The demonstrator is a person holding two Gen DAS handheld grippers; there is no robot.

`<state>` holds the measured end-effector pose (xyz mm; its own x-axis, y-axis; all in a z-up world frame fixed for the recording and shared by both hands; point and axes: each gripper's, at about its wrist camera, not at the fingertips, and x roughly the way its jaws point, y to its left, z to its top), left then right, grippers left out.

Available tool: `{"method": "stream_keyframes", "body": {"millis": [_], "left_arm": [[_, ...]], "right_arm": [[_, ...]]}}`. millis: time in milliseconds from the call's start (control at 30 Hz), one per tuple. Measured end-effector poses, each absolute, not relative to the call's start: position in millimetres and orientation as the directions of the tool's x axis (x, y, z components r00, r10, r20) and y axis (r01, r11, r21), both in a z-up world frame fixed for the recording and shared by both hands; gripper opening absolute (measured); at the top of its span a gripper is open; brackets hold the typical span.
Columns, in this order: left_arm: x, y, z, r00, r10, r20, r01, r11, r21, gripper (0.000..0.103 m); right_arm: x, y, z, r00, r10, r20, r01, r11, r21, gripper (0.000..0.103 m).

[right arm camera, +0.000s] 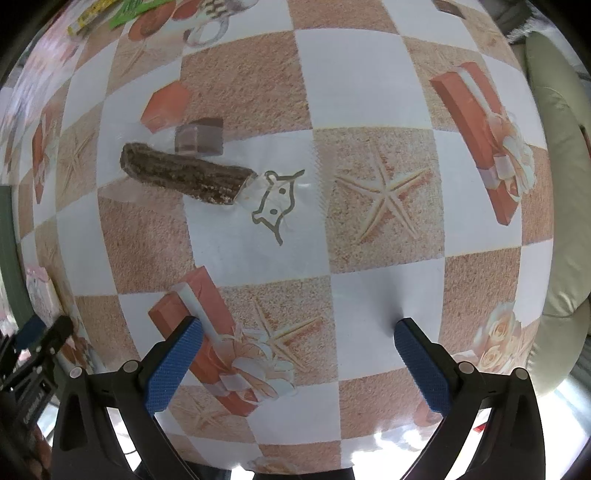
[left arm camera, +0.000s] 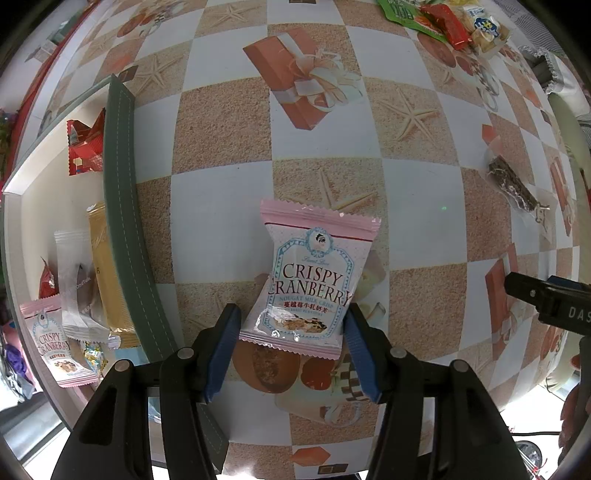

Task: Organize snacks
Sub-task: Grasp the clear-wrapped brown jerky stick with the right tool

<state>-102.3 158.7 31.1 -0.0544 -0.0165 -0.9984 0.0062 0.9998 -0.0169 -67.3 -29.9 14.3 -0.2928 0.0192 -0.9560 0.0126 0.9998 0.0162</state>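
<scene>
A pink "Crispy Cranberry" nougat packet (left arm camera: pixel 309 280) lies on the patterned tablecloth. My left gripper (left arm camera: pixel 291 325) is open, with its blue pads on either side of the packet's near end. A brown bar in a clear wrapper (right arm camera: pixel 184 177) lies ahead and left of my right gripper (right arm camera: pixel 295 343), which is open and empty above the cloth. The bar also shows at the right in the left wrist view (left arm camera: pixel 513 184). The right gripper's tip shows there too (left arm camera: pixel 546 299).
A white box with a dark green rim (left arm camera: pixel 122 206) stands at the left and holds several snacks, among them a second Crispy Cranberry packet (left arm camera: pixel 55 339). A pile of mixed snacks (left arm camera: pixel 447 22) lies at the far right. A cushioned chair (right arm camera: pixel 561 184) stands past the table's right edge.
</scene>
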Motion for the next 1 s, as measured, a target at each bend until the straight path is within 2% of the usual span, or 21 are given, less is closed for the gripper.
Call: {"method": "stream_keyframes", "body": {"millis": [133,400,633,767,1000], "left_arm": [[-101.6,158.0,30.9,-0.054,-0.016,-0.998,0.004,1.000,-0.017,0.063],[-101.6,160.1,28.9,-0.056,-0.017,-0.998,-0.005,1.000,-0.017,0.063],[-100.7,162.5,26.5,-0.065,-0.016,-0.998,-0.009,1.000,-0.015,0.065],[-101.5,168.3,23.8,-0.071,-0.019,-0.997,-0.041,0.999,-0.016,0.071],[-104.9,174.7,21.2,-0.061,-0.018,-0.998,-0.043,0.999,-0.015,0.073]], "right_arm": [[-67.2,-30.0,27.3,-0.288,0.058,-0.956,-0.086,0.993,0.086,0.103],[-32.8,-1.9,50.0,-0.175,-0.032,-0.984,-0.349,0.937,0.031,0.103],[-20.1,59.0,28.3,-0.163,-0.093,-0.982,-0.620,0.784,0.029,0.103],[-12.8,69.5,27.1,-0.154,-0.093,-0.984,-0.640,0.767,0.028,0.103],[8.6,69.8,27.7,-0.192,-0.110,-0.975,-0.592,0.805,0.026,0.103]]}}
